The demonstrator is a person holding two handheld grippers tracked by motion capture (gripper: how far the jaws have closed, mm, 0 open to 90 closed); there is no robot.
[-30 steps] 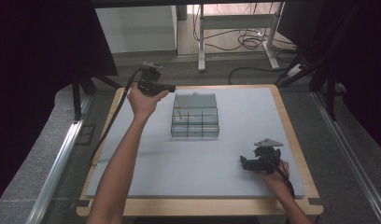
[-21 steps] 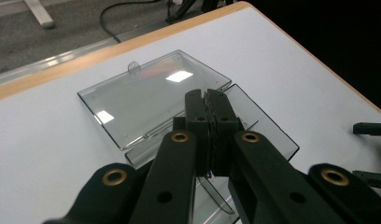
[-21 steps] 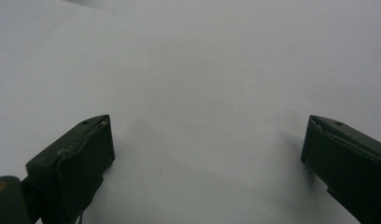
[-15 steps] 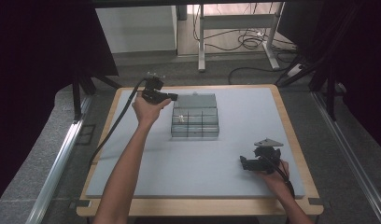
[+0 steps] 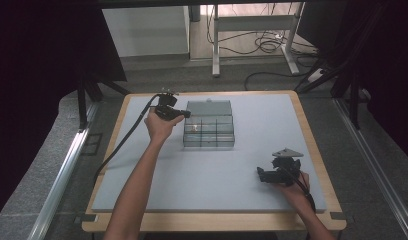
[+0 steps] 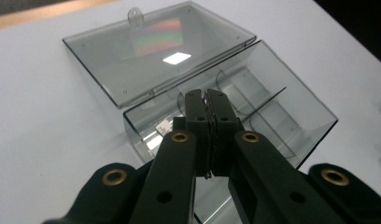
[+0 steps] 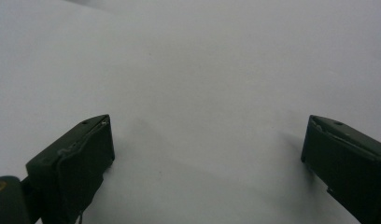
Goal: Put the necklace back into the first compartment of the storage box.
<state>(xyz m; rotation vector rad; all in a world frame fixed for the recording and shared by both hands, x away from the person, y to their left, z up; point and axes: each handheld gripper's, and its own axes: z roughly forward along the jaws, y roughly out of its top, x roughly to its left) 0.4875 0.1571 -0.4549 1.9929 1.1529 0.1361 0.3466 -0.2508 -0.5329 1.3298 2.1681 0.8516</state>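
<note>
Left gripper (image 6: 209, 100) clenched on nothing above the open box (image 6: 254, 112), right gripper (image 7: 205, 154) released over bare mat: risk is clipping the box wall, shoving it.

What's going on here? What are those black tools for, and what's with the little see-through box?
A person at a table holds a two-fingered gripper in each hand. The left gripper, fingers pressed together, hangs at the near edge of a clear plastic box with dividers. The box's lid lies flipped open flat behind it. Something small and white sits in one compartment, too small to identify. The right gripper rests near the table's right front corner, fingers wide apart over bare grey surface, holding nothing.
</note>
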